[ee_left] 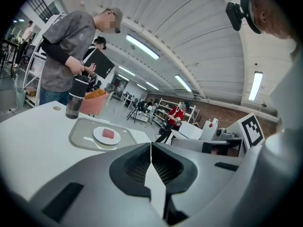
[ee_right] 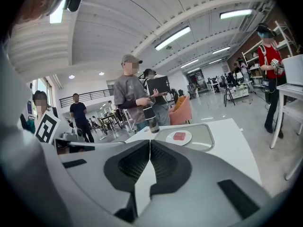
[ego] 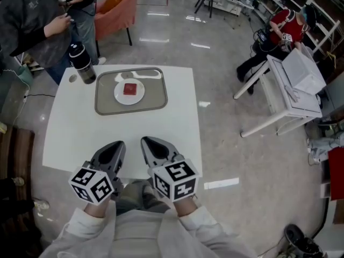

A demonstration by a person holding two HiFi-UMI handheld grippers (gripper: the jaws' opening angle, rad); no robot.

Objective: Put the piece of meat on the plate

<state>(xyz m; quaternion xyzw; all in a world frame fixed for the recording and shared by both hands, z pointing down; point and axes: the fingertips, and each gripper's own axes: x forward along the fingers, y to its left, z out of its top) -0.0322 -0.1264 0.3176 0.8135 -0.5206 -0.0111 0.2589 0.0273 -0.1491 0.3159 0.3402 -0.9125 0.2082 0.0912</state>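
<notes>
A red piece of meat (ego: 130,88) lies on a small white plate (ego: 121,96) inside a grey tray (ego: 156,105) at the far side of the white table (ego: 75,128). The meat (ee_left: 109,134) and plate (ee_left: 100,137) also show in the left gripper view, and the meat (ee_right: 179,136) in the right gripper view. My left gripper (ego: 117,147) and right gripper (ego: 148,144) hover side by side over the table's near edge, well short of the tray. Both are shut, jaws touching, with nothing between them.
A dark bottle (ego: 82,63) stands at the table's far left corner beside the tray. A person (ego: 32,20) stands just behind that corner, near an orange chair (ego: 115,7). A white desk (ego: 285,98) and a seated person (ego: 282,31) are to the right.
</notes>
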